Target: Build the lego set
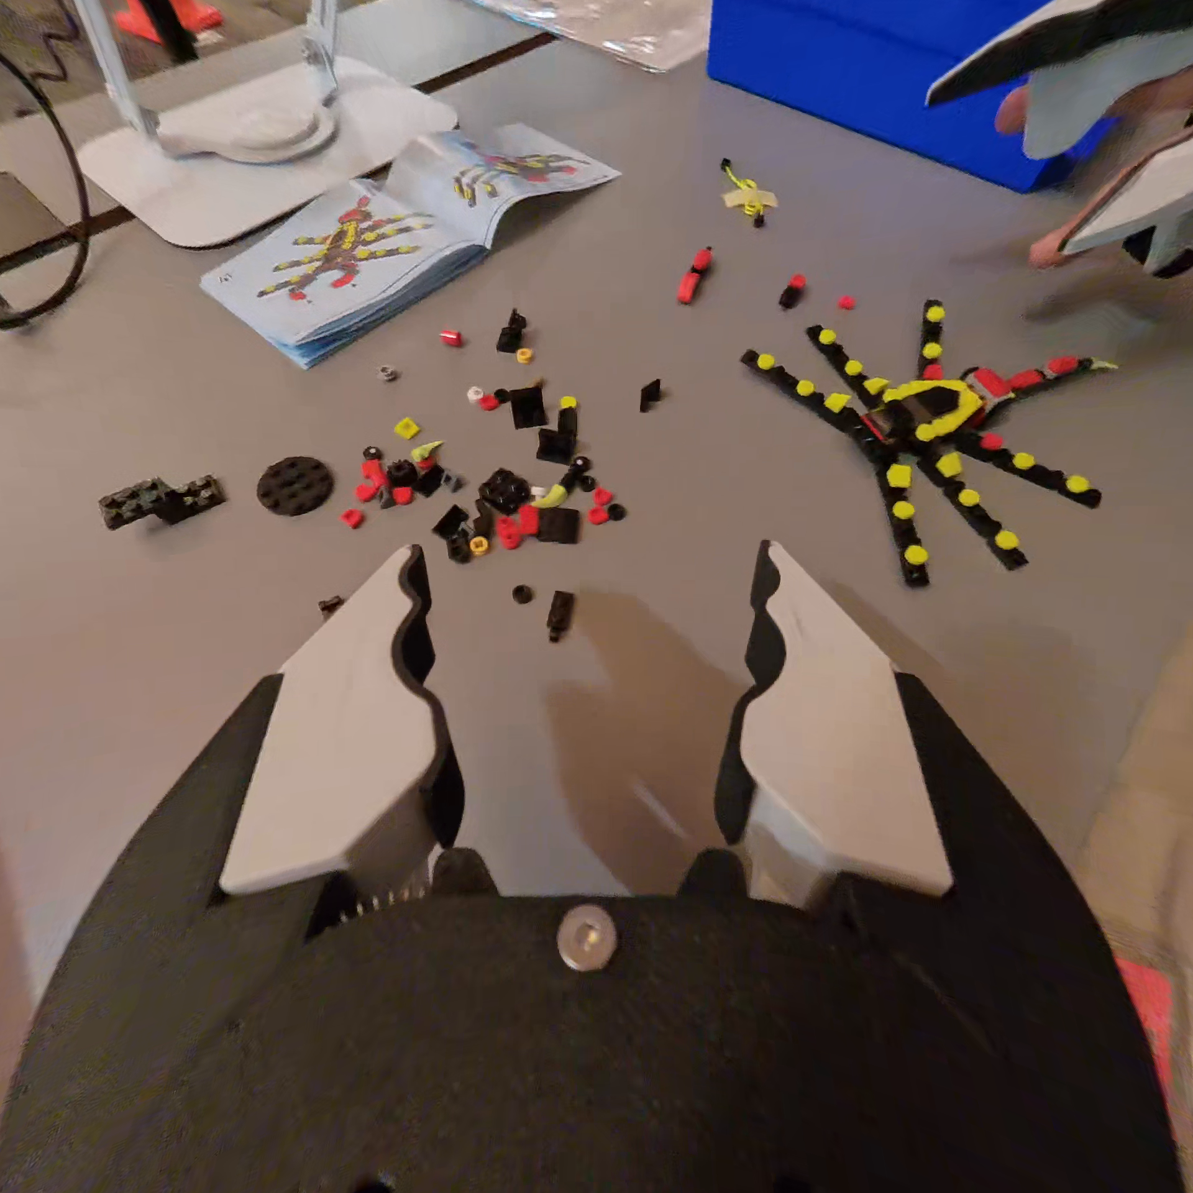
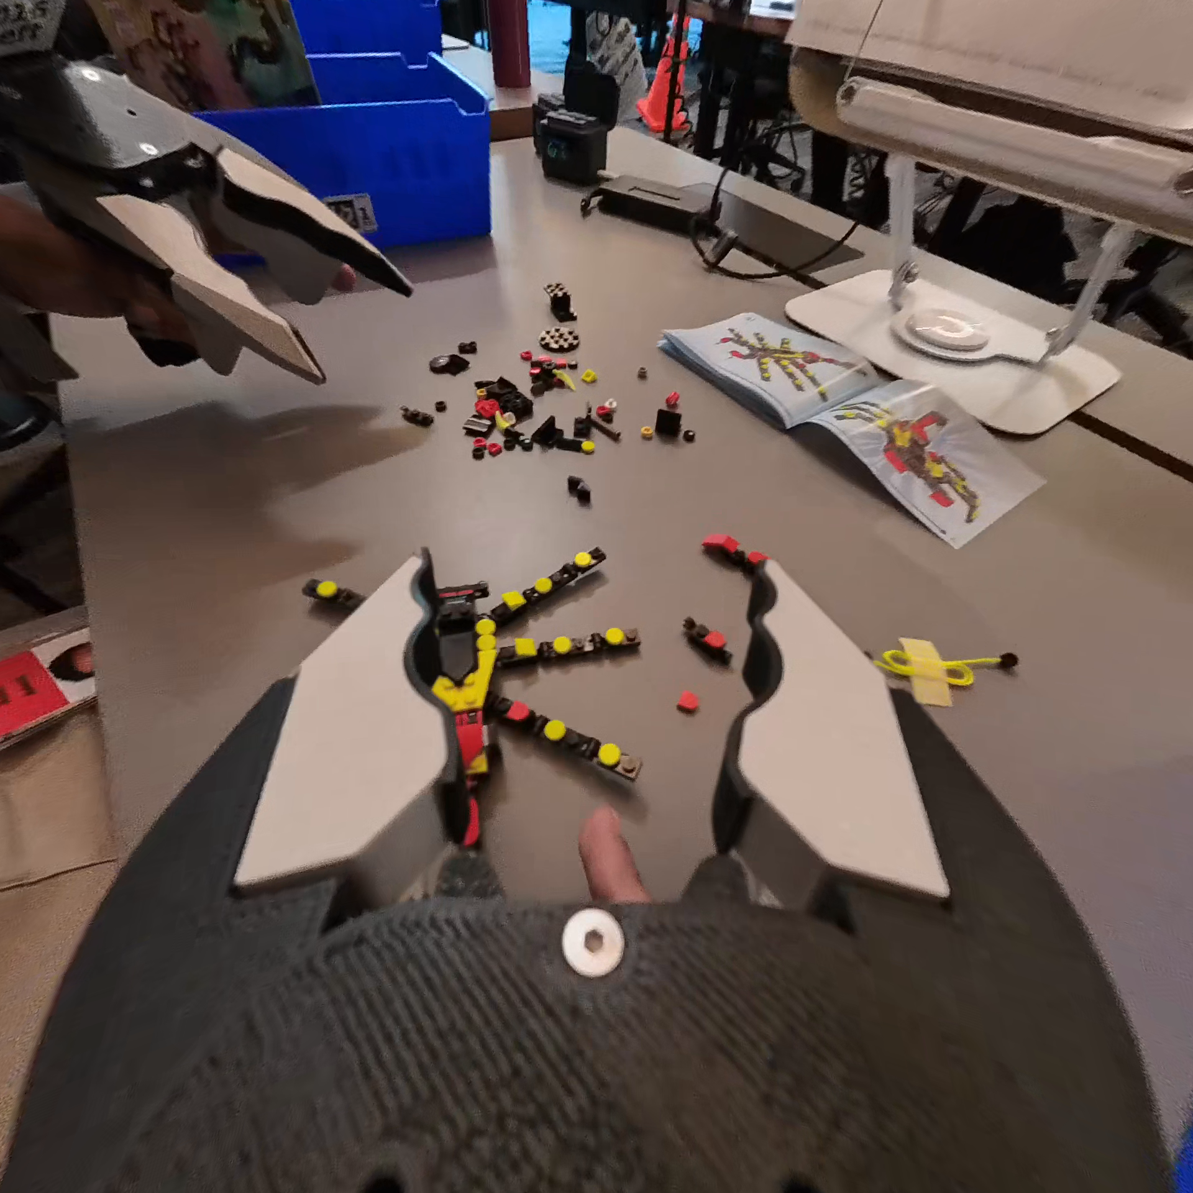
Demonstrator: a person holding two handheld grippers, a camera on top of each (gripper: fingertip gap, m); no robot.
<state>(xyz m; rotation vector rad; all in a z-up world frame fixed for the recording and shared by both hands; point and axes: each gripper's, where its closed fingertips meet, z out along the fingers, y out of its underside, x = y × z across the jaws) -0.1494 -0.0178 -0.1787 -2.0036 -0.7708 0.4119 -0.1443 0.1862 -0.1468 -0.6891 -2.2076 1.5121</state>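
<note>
1. The grey tabletop (image 1: pixel 678 452) fills both views and carries everything else.
2. The left gripper (image 1: pixel 587 561) takes the lower half of the left wrist view, jaws spread wide with nothing between them, above bare tabletop just short of the loose pieces.
3. The right gripper (image 2: pixel 591 568) fills the lower half of the right wrist view, jaws wide and empty, hanging over the spider model; a fingertip (image 2: pixel 607 852) shows between them near the bottom.
4. A blue bin (image 1: pixel 858 71) stands at the upper right of the left wrist view.
5. A white stand base (image 1: pixel 258 148) sits at the upper left of that view.
6. An open instruction booklet (image 1: pixel 400 239) lies just in front of the base, left of centre.
7. The spider model (image 1: pixel 929 419), black with yellow studs and red parts, lies flat at the right of the left wrist view, legs spread.
8. A pile of loose pieces (image 1: pixel 490 478), black, red and yellow, is scattered at the centre, between booklet and left gripper.
9. A black round plate (image 1: pixel 295 485) lies left of the pile.
10. A yellow string piece (image 1: pixel 749 197) lies near the bin.
</note>
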